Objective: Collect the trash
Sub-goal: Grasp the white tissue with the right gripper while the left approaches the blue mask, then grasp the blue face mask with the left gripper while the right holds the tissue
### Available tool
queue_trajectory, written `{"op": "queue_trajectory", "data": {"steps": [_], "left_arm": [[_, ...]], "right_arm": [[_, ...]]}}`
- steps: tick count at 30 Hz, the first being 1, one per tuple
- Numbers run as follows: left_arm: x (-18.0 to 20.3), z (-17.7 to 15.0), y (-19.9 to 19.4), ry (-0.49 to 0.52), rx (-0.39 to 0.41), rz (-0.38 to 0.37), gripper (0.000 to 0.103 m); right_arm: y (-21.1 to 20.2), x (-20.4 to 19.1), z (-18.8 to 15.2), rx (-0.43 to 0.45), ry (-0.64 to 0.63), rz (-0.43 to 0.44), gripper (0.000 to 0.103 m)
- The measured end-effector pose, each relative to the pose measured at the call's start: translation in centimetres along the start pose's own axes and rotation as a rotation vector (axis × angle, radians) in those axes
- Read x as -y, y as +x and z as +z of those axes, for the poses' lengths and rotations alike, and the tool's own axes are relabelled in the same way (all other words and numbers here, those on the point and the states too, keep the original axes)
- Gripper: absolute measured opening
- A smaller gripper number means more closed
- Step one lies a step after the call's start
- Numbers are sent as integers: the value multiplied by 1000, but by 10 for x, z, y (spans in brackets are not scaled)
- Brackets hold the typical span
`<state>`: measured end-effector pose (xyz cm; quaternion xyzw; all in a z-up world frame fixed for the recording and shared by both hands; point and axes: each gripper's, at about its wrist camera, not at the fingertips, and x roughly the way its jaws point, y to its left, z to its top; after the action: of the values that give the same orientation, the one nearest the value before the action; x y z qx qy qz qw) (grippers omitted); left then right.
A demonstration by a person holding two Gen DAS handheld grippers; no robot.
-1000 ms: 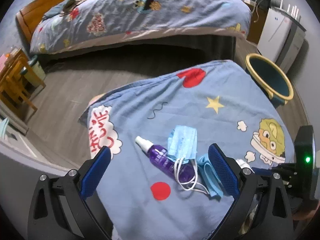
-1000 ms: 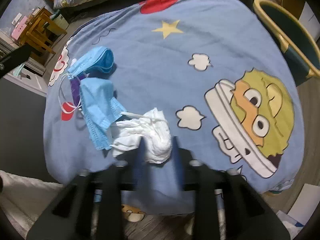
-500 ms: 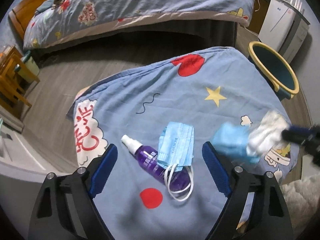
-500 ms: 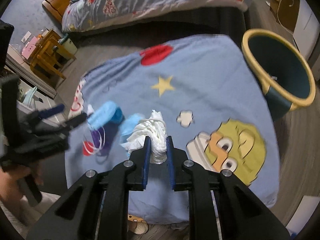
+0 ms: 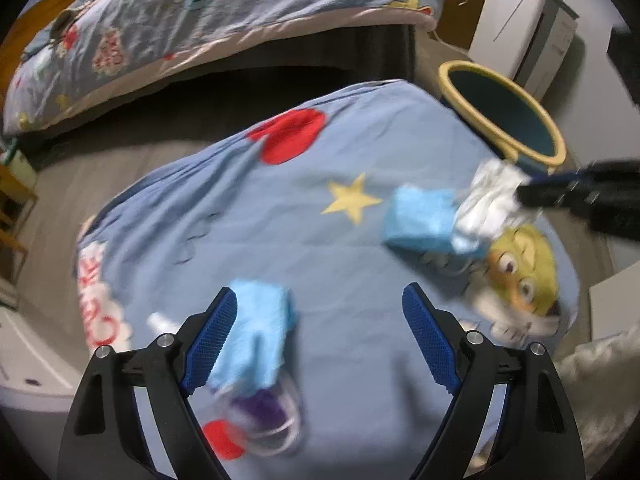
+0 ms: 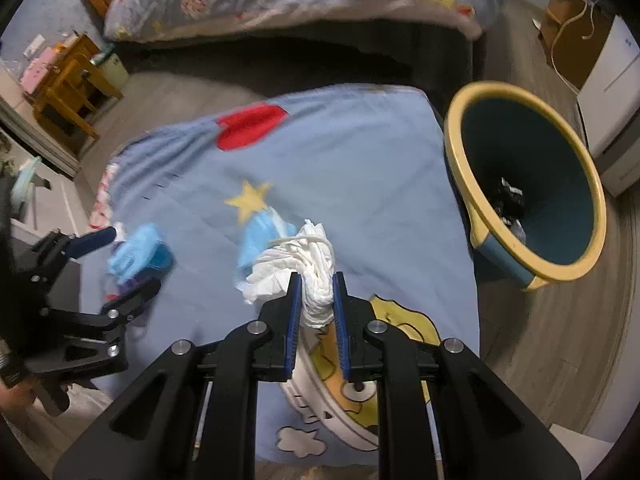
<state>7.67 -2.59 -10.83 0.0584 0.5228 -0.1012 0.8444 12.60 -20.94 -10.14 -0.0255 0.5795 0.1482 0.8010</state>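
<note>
My right gripper (image 6: 316,278) is shut on a crumpled white tissue (image 6: 308,260) and holds it in the air above the blue cartoon cloth (image 6: 352,160). A blue face mask (image 6: 262,232) hangs from the tissue; both show in the left wrist view (image 5: 490,202) with the mask (image 5: 422,222). The bin (image 6: 532,184), dark blue with a yellow rim, stands to the right. My left gripper (image 5: 320,316) is open above a second blue mask (image 5: 256,340) that lies over a purple spray bottle (image 5: 260,404).
The cloth covers a low table (image 5: 280,200). A bed (image 5: 200,20) with a cartoon quilt stands behind it. A white appliance (image 5: 524,20) is at the back right and wooden furniture (image 6: 72,88) at the left. Some trash lies in the bin.
My right gripper closed on the tissue, lifted it with one mask hanging from it, and moved it toward the bin. My left gripper moved forward over the second mask and bottle.
</note>
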Motion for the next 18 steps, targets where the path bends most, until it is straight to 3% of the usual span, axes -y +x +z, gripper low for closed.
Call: {"op": "queue_trajectory", "data": {"steps": [6, 11, 14, 18], "left_arm": [[34, 19, 20, 52, 12, -50, 85], [37, 34, 45, -41, -3, -104, 82], [40, 41, 58, -68, -8, -122, 75], [50, 44, 76, -40, -51, -124, 57]], "right_arm": [[18, 32, 1, -39, 54, -45, 15], [27, 50, -2, -70, 107, -21, 15], [31, 57, -3, -82, 128, -9, 15], [33, 65, -4, -90, 148, 2, 15]]}}
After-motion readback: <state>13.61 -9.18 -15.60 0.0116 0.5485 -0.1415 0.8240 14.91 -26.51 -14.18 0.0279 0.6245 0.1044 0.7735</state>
